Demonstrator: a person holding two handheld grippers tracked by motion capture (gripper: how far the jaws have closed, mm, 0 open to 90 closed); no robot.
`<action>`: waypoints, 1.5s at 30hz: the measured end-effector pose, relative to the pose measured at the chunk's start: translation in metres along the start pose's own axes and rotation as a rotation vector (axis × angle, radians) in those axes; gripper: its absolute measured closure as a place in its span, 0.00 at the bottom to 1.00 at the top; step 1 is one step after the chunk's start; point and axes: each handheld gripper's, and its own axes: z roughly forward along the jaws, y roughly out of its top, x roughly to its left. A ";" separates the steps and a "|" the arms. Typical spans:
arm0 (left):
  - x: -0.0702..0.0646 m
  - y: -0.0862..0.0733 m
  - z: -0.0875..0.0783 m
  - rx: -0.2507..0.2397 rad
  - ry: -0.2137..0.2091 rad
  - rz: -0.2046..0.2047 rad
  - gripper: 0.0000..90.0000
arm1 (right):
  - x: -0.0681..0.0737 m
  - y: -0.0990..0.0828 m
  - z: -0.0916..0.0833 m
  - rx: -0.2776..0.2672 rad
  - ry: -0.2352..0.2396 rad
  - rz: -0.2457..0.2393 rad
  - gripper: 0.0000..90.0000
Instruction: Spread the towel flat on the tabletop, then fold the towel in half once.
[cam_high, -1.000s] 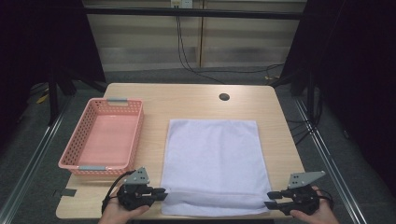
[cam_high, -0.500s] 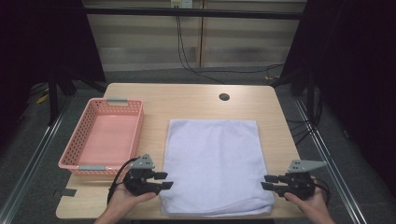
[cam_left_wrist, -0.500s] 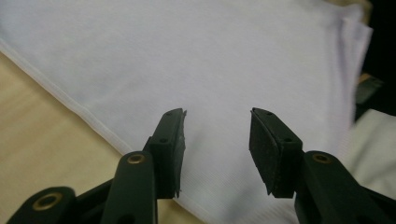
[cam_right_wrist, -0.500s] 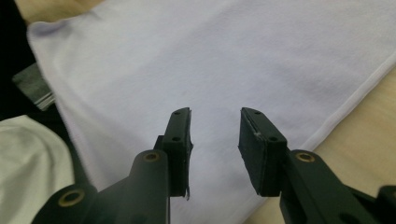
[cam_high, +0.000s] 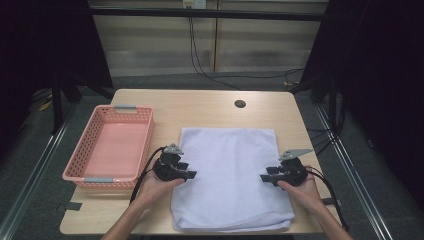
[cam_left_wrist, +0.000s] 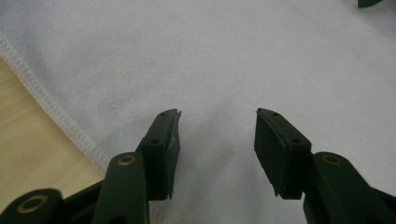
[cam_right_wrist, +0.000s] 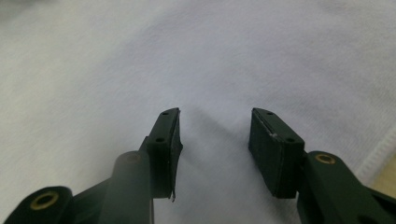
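My left hand-held gripper (cam_high: 190, 174) sits over the left edge of the white towel (cam_high: 230, 175), its jaws parted with bare cloth showing between them and nothing pinched; they have just been opening. In the left gripper view the towel's stitched hem (cam_left_wrist: 51, 112) runs past the left jaw, with the wooden counter (cam_left_wrist: 28, 154) beyond it. My right hand-held gripper (cam_high: 263, 177) sits over the towel's right edge and points inward toward the left one, its jaws likewise apart after just opening, with nothing gripped. The towel lies flat on the counter (cam_high: 210, 107), folded into a rectangle, its near edge close to my side of the counter. The pink basket (cam_high: 80, 165) stands to the left of the towel, just beside my left hand (cam_high: 155, 187).
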 end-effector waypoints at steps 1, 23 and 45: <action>0.003 0.000 0.002 0.003 0.003 -0.003 0.57 | -0.002 0.003 0.003 -0.006 -0.008 0.004 0.60; -0.022 -0.029 -0.008 0.001 -0.013 0.057 0.83 | 0.011 -0.014 -0.010 0.027 -0.021 -0.081 0.80; -0.066 -0.065 -0.035 0.053 -0.130 0.073 0.77 | 0.045 -0.050 -0.042 0.098 0.104 -0.073 0.77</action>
